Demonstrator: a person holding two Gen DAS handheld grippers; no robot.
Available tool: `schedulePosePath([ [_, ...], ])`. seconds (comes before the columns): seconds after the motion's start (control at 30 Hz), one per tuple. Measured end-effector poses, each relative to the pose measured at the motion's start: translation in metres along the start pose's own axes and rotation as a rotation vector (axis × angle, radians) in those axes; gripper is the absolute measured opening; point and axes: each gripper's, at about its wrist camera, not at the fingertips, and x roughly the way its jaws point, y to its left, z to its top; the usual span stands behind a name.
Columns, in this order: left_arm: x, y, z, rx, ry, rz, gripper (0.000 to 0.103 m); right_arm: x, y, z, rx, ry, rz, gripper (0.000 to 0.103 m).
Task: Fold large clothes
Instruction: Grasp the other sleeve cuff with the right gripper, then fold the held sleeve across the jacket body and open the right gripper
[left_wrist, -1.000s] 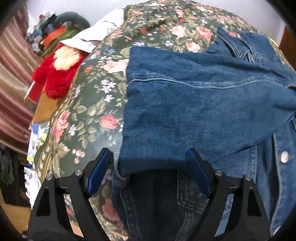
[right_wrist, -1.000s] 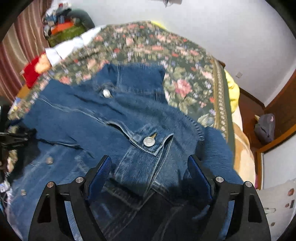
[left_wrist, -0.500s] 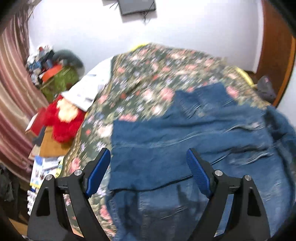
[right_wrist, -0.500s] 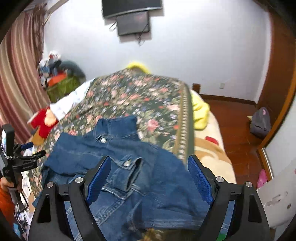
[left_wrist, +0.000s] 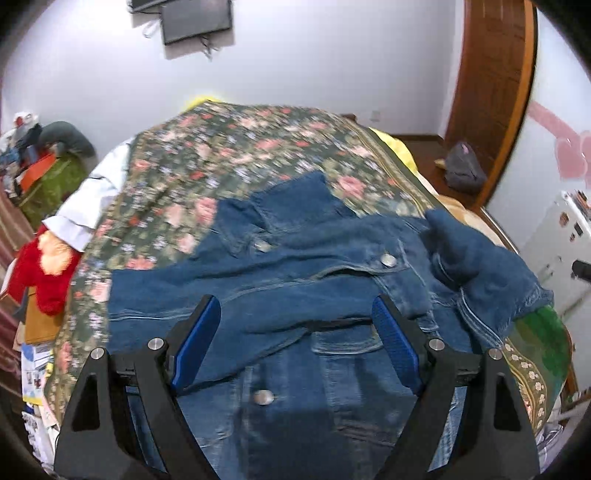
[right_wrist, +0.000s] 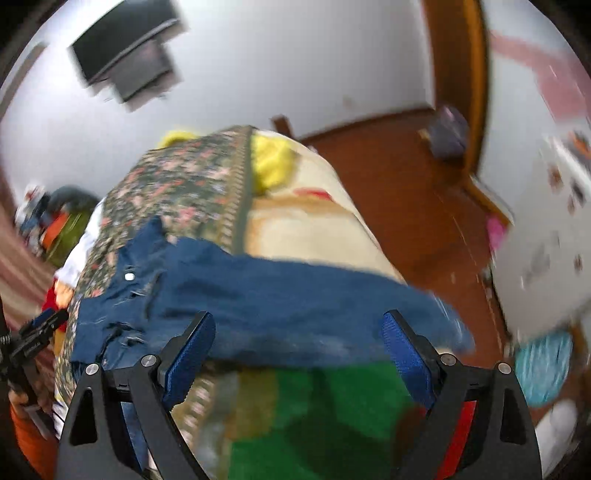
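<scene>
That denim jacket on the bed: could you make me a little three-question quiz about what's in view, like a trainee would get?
1. True or false: the left tongs are clamped on the denim jacket.
2. What does the jacket lie on? A) bare wooden floor B) a floral bedspread C) a glass table
3. Fill in: the plush toy beside the bed's left edge is mostly ____.

Key
1. False. Both blue pads stand wide apart, nothing pinched. The right tongs are opening, also empty.
2. B
3. red
</scene>
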Motion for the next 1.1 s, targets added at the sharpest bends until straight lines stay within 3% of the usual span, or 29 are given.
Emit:
schedulePosePath([
  [0.13,0.022,-0.019,-0.006,0.013,0.065,-0.025,0.084,0.025,-0.042,-0.019,0.136,0.094,-0.003,0.091],
  [0.3,0.03,-0.028,-0.008,0.028,0.081,-0.028,0.084,0.064,-0.076,-0.022,0.284,0.158,0.022,0.091],
  [0.53,0.034,-0.019,-0.007,-0.011,0.086,-0.025,0.084,0.106,-0.089,-0.007,0.4,0.159,0.056,0.086],
  [0.6,0.037,-0.016,-0.007,-0.027,0.095,-0.024,0.084,0.118,-0.088,-0.001,0.402,0.159,0.049,0.064],
  [0.63,0.038,-0.013,-0.007,-0.037,0.099,-0.025,0.084,0.121,-0.086,0.003,0.398,0.157,0.054,0.059],
  [0.7,0.038,-0.01,-0.007,-0.049,0.097,-0.025,0.084,0.119,-0.08,0.012,0.377,0.124,0.053,0.034],
  [0.77,0.037,-0.008,-0.007,-0.053,0.09,-0.022,0.084,0.112,-0.07,0.023,0.335,0.067,0.028,0.024],
  [0.97,0.028,0.002,-0.007,-0.069,0.059,-0.014,0.084,0.063,-0.017,0.061,0.171,-0.11,0.046,0.015],
  [1.1,0.015,0.013,-0.009,-0.094,0.023,-0.023,0.084,0.02,0.038,0.088,0.06,-0.217,0.133,0.01],
])
